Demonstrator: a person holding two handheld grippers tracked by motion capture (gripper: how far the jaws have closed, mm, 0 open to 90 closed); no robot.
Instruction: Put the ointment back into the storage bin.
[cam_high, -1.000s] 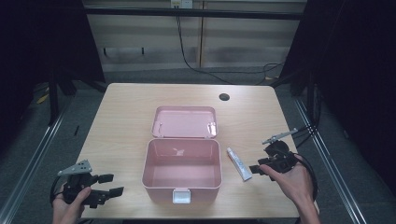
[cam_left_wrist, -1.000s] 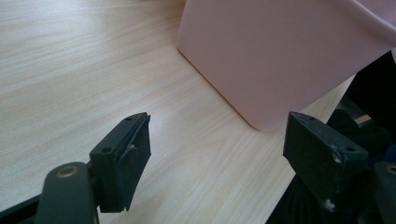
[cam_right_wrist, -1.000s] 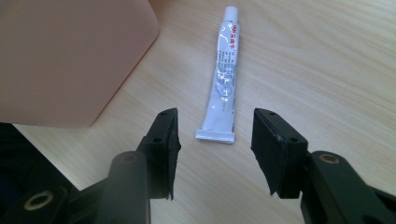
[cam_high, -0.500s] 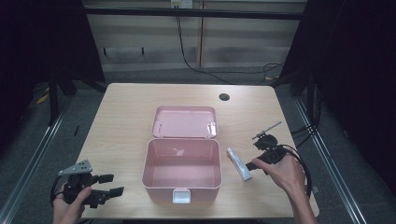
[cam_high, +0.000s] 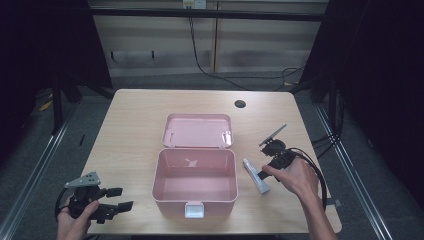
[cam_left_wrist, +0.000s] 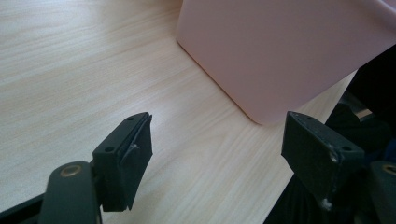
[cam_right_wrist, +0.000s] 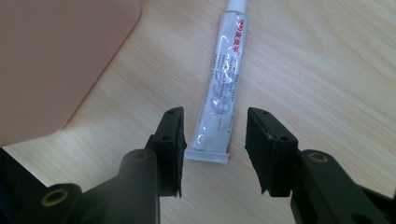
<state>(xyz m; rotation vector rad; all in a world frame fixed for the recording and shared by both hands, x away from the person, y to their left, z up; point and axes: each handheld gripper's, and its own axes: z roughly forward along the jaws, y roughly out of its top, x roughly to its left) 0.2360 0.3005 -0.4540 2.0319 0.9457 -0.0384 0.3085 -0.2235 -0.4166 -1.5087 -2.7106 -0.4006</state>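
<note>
While the right claw (cam_right_wrist: 214, 149) is held low over the desk (cam_high: 130, 130) near its right edge, its jaws are seen spread apart, empty, straddling the crimped tail end of a white tube (cam_right_wrist: 220, 95) without touching it. The tube lies flat on the desk, just beside the right wall of the open pink box (cam_high: 195, 181), cap end pointed away from the claw. In the high view the tube (cam_high: 256, 175) sits between the box and the right hand (cam_high: 295, 176). The left claw (cam_high: 114, 199) is held at the front left corner of the desk, jaws wide apart, nothing gripped; the box's near left corner (cam_left_wrist: 280, 51) is seen just ahead of it. The box lid (cam_high: 198, 130) lies folded back flat toward the desk's far edge.
</note>
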